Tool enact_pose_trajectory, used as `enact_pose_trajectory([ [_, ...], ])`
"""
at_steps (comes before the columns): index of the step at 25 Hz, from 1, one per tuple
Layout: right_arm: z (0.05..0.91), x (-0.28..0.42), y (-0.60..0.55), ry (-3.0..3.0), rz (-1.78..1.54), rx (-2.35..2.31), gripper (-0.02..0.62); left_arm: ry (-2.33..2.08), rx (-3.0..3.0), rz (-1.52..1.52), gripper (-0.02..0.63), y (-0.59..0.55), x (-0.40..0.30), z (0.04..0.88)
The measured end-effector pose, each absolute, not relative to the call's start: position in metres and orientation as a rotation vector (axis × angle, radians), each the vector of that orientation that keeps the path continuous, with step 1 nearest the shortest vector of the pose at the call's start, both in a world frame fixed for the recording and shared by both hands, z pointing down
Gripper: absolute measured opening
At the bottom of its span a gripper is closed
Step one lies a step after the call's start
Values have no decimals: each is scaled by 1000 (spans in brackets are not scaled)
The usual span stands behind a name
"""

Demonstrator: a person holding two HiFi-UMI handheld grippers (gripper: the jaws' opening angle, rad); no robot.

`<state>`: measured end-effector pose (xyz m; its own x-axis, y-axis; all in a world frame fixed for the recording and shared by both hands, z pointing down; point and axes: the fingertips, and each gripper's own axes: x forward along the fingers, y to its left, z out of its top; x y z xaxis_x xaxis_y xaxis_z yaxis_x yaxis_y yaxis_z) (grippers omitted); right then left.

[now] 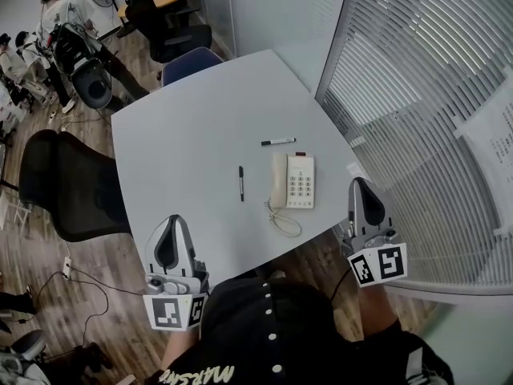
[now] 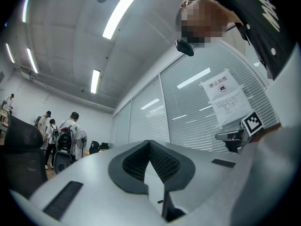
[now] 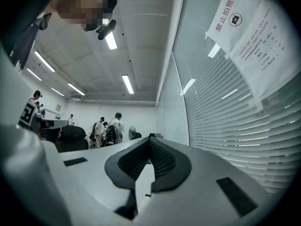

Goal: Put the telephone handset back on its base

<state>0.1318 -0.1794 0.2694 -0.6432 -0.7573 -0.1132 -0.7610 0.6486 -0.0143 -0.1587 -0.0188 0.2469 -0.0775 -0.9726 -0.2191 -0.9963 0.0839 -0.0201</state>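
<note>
Holding low at the near edge of the surface (image 1: 200,135), both tongs sit short of the telephone (image 1: 293,181).

- Telephone: right half of the surface, towards its near edge. Pale base (image 1: 301,181) with keypad. The handset (image 1: 278,180) lies along the base's left side, long axis running near to far. From the head view it looks seated in its cradle, though the picture is too small to confirm the fit. Coiled cord (image 1: 284,220) loops out at the near end.
- Bearing: the telephone lies far and left of the right tongs (image 1: 365,195), and far and right of the left tongs (image 1: 171,235). The right tongs are clearly nearer. The left tongs are well apart from it, with a black pen (image 1: 240,183) lying between.
- Left tongs (image 2: 149,147): clenched, pad tips meeting, nothing between them, touching nothing.
- Right tongs (image 3: 149,145): clenched likewise, pads pressed tip to tip, empty.
- Neither gripper view shows the telephone; both look out over the surface towards the room.
- A second marker (image 1: 278,142) lies beyond the telephone, clear of any reach.

Judgement: if the handset needs any seating, the right side has the short reach, coming in from the near right across the base. The tongs would have to spread first, then close across the handset's narrow width, not along its length.
</note>
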Motion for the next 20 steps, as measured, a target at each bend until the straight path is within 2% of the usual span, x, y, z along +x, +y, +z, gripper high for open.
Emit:
enact_pose_trajectory([
  [20,273,124,-188,2776,51,-1246,29,2183,-2000,201,14,-24,-156,248],
])
